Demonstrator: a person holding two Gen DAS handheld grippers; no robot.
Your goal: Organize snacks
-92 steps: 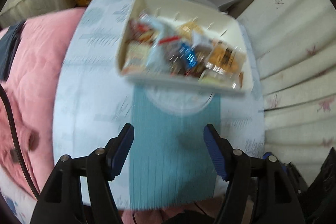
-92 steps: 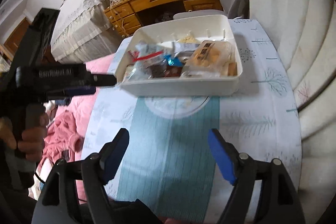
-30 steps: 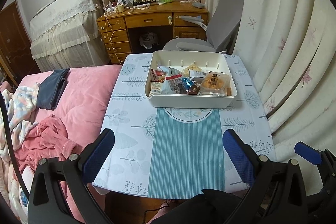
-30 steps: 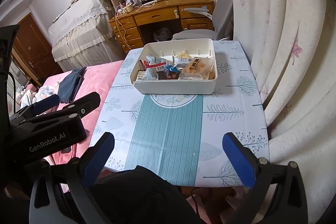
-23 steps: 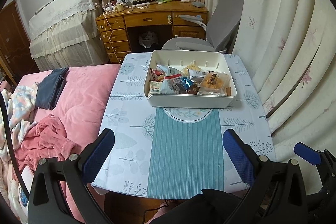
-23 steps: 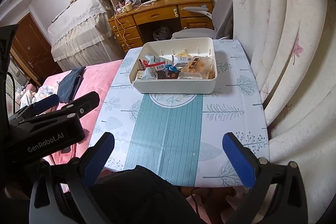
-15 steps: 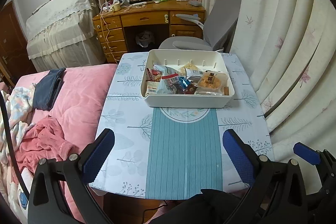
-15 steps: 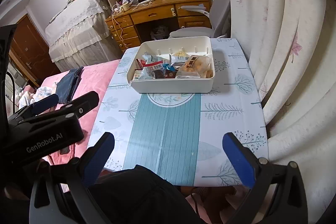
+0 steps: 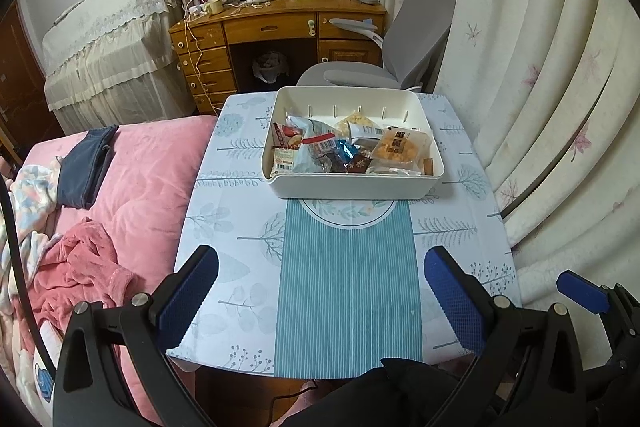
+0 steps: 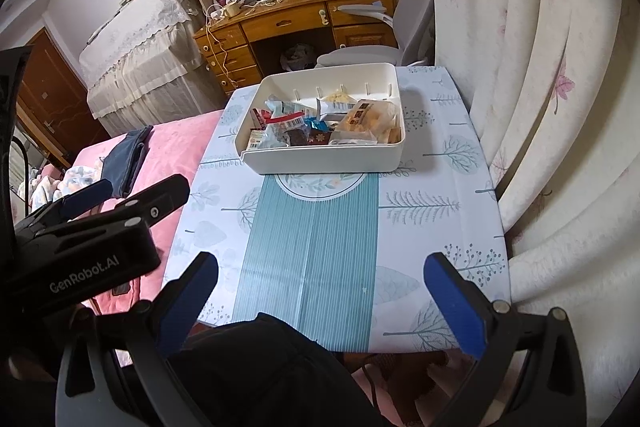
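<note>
A white plastic bin (image 9: 352, 185) stands at the far end of the small table (image 9: 224, 223), holding several wrapped snacks (image 9: 320, 151), among them a clear bag of orange cakes (image 9: 400, 147). It also shows in the right wrist view (image 10: 320, 159). My left gripper (image 9: 320, 283) is open wide and empty, held back over the table's near edge. My right gripper (image 10: 320, 287) is open wide and empty too, beside it to the right. The left gripper's body (image 10: 80, 239) shows at the left of the right wrist view.
A pink bed (image 9: 132, 183) with clothes lies left of the table. A curtain (image 9: 540, 87) hangs close on the right. A grey chair (image 9: 392, 63) and a wooden desk (image 9: 276, 27) stand behind the table. A teal striped runner (image 9: 348, 275) covers the table's middle.
Both grippers have drawn back and up from the bin and opened wider since three seconds ago. Over the last second the views only drift slightly; the bin has not moved.
</note>
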